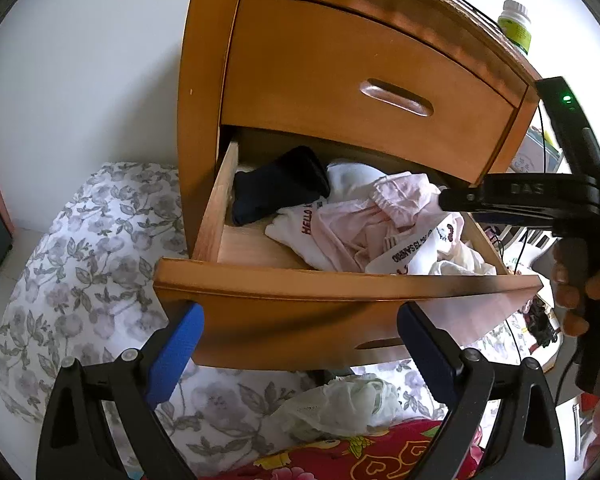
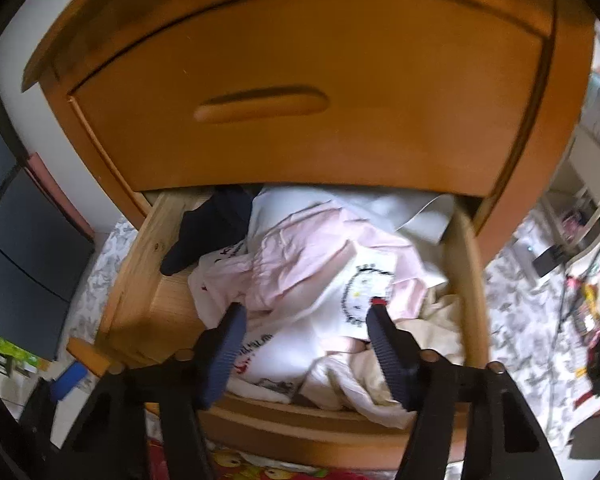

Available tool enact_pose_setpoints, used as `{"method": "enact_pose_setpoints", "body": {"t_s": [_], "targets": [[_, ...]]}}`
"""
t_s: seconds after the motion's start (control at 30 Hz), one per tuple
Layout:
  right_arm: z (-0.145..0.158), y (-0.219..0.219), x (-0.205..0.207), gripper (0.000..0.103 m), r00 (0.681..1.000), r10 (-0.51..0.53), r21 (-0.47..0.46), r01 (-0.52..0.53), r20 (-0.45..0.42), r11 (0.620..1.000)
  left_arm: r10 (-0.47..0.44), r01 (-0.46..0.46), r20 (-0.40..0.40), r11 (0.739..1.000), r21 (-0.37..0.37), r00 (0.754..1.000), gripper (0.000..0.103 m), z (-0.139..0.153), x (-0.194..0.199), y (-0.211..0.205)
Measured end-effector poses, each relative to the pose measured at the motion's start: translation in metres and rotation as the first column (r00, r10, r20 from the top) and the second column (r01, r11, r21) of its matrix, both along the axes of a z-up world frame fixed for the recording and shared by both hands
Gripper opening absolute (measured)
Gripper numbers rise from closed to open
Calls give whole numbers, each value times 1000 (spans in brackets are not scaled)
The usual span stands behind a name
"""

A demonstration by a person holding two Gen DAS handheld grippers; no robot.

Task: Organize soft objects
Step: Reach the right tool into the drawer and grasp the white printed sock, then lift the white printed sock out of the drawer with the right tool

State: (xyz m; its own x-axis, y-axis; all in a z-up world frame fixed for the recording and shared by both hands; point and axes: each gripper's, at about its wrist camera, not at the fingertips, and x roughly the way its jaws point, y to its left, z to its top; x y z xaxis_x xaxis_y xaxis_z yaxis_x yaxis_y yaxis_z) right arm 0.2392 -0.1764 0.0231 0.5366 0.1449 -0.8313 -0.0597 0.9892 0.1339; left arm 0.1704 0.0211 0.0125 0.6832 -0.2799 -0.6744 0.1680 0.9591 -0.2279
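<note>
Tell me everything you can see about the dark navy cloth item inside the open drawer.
The navy item is a soft, matte piece of dark cloth, perhaps socks or a folded garment; its exact kind is unclear. It lies in the back left corner of the open lower drawer, partly under the closed upper drawer's front. One narrow end points forward along the drawer's left side. Its right edge touches the white and pink clothes piled beside it. No gripper touches it.
</note>
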Motion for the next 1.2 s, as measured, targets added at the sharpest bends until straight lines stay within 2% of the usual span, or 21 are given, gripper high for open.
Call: {"method": "enact_pose_setpoints", "body": {"t_s": [0.13,0.27,0.33,0.57,0.63,0.83,1.2], "targets": [[-12,0,10,50,999,-12,35,13,-37,999,0,0,-2,1000,-2,1000,97,-1,0,0],[-18,-6,18,45,998,-41,50,43,-48,998,-2,2,-3,1000,-8,1000,97,-1,0,0],[-21,-8,22,35,997,-61,44,64,-47,997,-1,1,-3,1000,-8,1000,97,-1,0,0],[-29,-9,28,16,995,-90,35,92,-46,995,-4,4,-15,1000,-17,1000,97,-3,2,1],[-28,-8,28,5,994,-106,7,106,-34,994,-5,5,-23,1000,-23,1000,97,-4,3,1],[-26,-10,24,3,994,-112,-19,112,-9,994,-1,0,-32,1000,-31,999,97,-5,3,2],[-4,-6,9,3,989,-104,-30,107,103,994,2,-4,-39,999,-32,999,97,-4,4,3]]}}
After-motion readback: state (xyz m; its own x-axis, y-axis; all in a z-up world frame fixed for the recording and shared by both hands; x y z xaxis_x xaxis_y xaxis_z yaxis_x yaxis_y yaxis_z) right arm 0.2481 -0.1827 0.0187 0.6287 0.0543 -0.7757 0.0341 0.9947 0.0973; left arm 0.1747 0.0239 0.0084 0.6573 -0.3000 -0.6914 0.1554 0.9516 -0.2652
